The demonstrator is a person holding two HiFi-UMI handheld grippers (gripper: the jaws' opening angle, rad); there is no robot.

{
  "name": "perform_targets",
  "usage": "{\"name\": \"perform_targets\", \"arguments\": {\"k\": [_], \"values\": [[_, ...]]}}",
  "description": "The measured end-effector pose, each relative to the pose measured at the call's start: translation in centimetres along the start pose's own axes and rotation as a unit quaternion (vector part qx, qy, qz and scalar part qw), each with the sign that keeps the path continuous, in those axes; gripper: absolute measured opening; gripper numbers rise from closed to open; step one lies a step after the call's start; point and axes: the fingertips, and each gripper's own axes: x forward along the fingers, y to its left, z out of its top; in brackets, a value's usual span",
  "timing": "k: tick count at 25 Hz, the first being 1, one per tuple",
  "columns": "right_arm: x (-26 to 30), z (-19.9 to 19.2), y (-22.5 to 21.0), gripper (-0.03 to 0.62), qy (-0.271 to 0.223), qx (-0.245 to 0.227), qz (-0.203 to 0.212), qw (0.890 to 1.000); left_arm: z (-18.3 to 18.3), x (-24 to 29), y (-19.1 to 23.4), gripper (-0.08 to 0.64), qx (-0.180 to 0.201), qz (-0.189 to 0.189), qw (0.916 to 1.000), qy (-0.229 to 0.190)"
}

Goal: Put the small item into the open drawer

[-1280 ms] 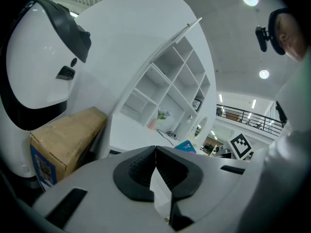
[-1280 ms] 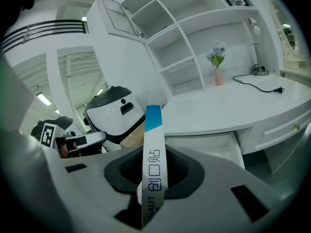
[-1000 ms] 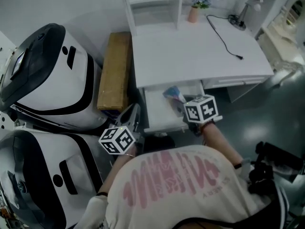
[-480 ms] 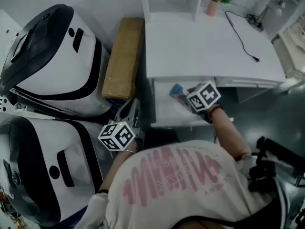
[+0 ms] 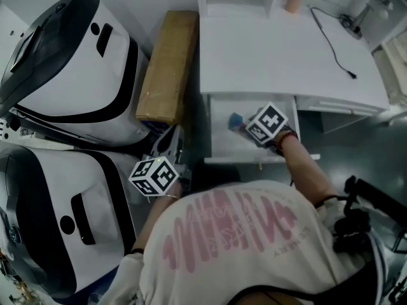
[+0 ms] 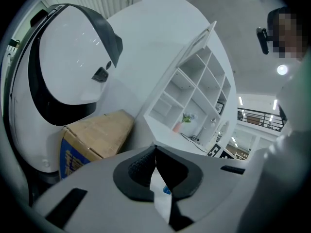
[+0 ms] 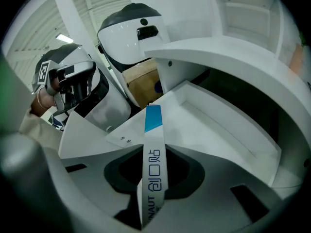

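From the head view I see two white-and-black rounded machines (image 5: pixel 70 75) filling the nine o'clock side. A white desk (image 5: pixel 280 56) lies at one o'clock, and a long brown cardboard box (image 5: pixel 166 65) sits between them at twelve. The desk's open white drawer (image 5: pixel 254 160) is pulled out at three o'clock, close to centre. My right gripper (image 5: pixel 245 127) reaches over the drawer. Its own view shows its jaws (image 7: pixel 153 178) clamped on a flat white packet (image 7: pixel 153 144) with a blue end and printed lettering, which points out above the drawer floor. I can't tell whether it touches the floor. My left gripper (image 5: pixel 172 146) hangs at seven o'clock, outside the drawer, pads together and empty (image 6: pixel 155 164).
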Motion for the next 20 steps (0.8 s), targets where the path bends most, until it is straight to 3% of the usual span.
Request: {"name": "perform_targets", "arguments": {"k": [12,20], "values": [[3.5,-2.0,0.2,0.091,0.043,0.018,0.049,0.998,0.2,1.0,1.6,0.029,0.001,0.003,1.0,-0.009],[4.9,-4.1,-1.0,0.095,0.066,0.055,0.056,0.995,0.5,2.1,1.9,0.029,-0.003,0.002,1.0,0.0]]}}
